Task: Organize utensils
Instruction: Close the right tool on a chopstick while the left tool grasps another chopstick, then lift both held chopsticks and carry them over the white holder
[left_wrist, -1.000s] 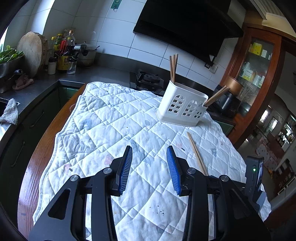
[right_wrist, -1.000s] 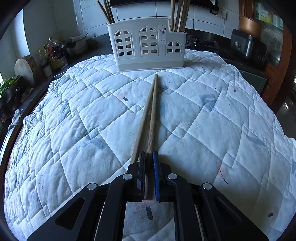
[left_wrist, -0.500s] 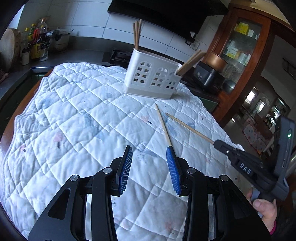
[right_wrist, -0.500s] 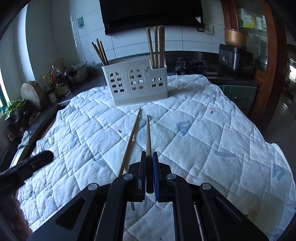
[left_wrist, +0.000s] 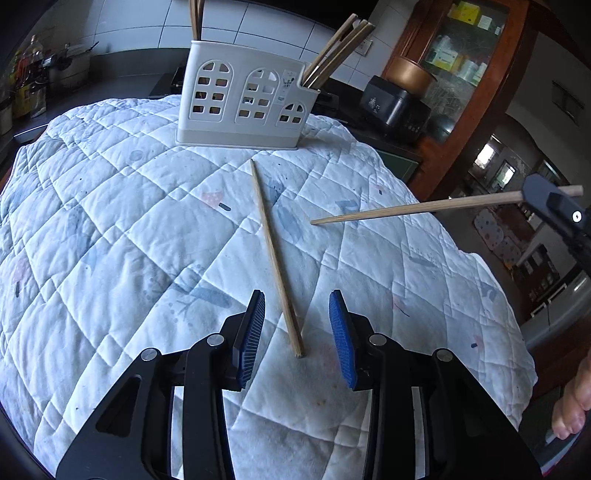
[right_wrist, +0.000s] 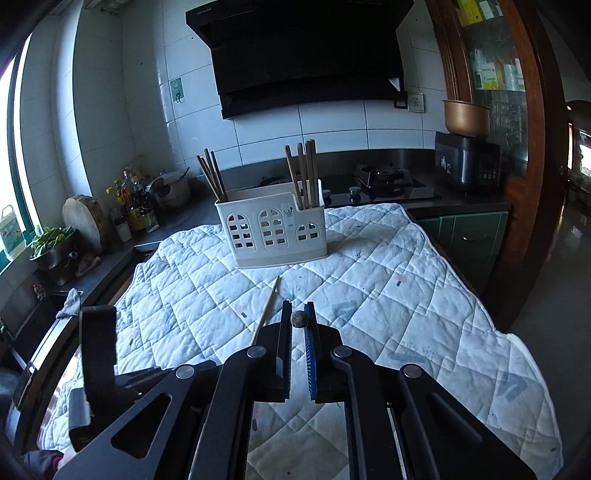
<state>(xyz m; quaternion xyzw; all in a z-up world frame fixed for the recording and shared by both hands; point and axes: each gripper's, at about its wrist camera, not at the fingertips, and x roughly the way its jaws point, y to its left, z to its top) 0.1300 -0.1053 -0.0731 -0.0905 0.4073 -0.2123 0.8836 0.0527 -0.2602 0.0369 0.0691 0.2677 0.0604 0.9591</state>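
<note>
A white utensil holder (left_wrist: 243, 101) with arched cut-outs stands at the far side of the quilted cloth (left_wrist: 110, 229) and holds several chopsticks; it also shows in the right wrist view (right_wrist: 271, 232). One wooden chopstick (left_wrist: 275, 258) lies on the cloth, its near end between the fingers of my open left gripper (left_wrist: 297, 332). My right gripper (right_wrist: 298, 319) is shut on a second chopstick (left_wrist: 413, 208), held in the air above the cloth and pointing at the holder; I see it end-on (right_wrist: 299, 318) in the right wrist view. The lying chopstick (right_wrist: 267, 308) shows left of it.
The cloth covers a wooden table. Behind it run a dark counter with a gas hob (right_wrist: 384, 175), a rice cooker (right_wrist: 467, 162), bottles (right_wrist: 133, 206) and a cutting board (right_wrist: 83, 221). A wooden cabinet (left_wrist: 465, 74) stands at the right.
My right gripper has lifted its chopstick off the cloth and raised it level. My left gripper has moved forward and right until the lying chopstick's end sits between its fingers.
</note>
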